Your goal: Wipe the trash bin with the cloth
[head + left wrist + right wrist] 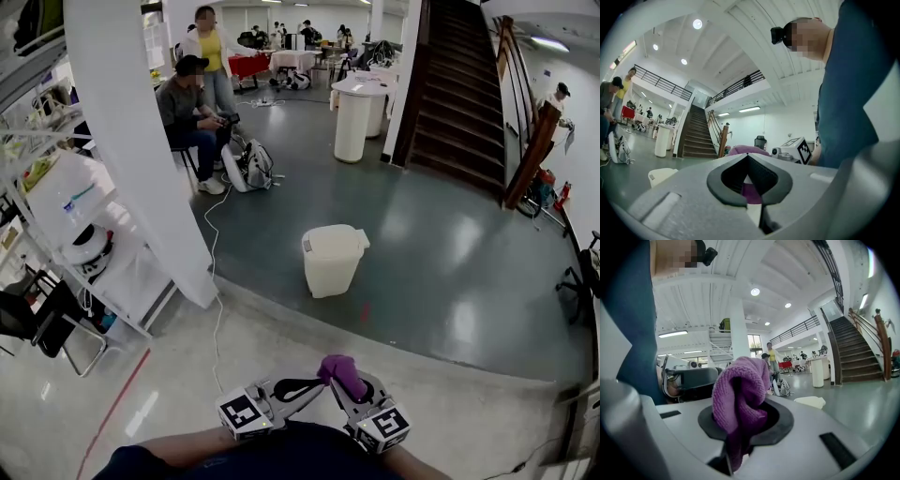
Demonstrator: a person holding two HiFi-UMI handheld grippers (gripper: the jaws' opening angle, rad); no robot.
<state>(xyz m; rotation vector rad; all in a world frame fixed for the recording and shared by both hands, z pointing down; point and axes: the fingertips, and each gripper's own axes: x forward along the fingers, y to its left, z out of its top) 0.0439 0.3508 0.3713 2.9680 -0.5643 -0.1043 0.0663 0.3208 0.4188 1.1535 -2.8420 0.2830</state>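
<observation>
The cream lidded trash bin [331, 259] stands upright on the grey floor, well ahead of both grippers; it also shows as the bin [661, 175] and the bin [811, 402]. A purple cloth [343, 373] bunches up out of my right gripper [337, 384], which is shut on the cloth [740, 397]. My left gripper [317, 382] is held close beside it, tips pointing at the cloth, jaws shut with nothing seen between them. Purple cloth [747, 150] shows just past the left gripper [747, 157]. Both grippers are held near the person's body.
A wide white pillar [141, 141] and a wire shelf rack [84, 244] stand at left, with a cable [214, 281] on the floor. Two people [192, 103] are beyond the pillar. A white round stand [354, 117] and a dark staircase [459, 84] lie farther back.
</observation>
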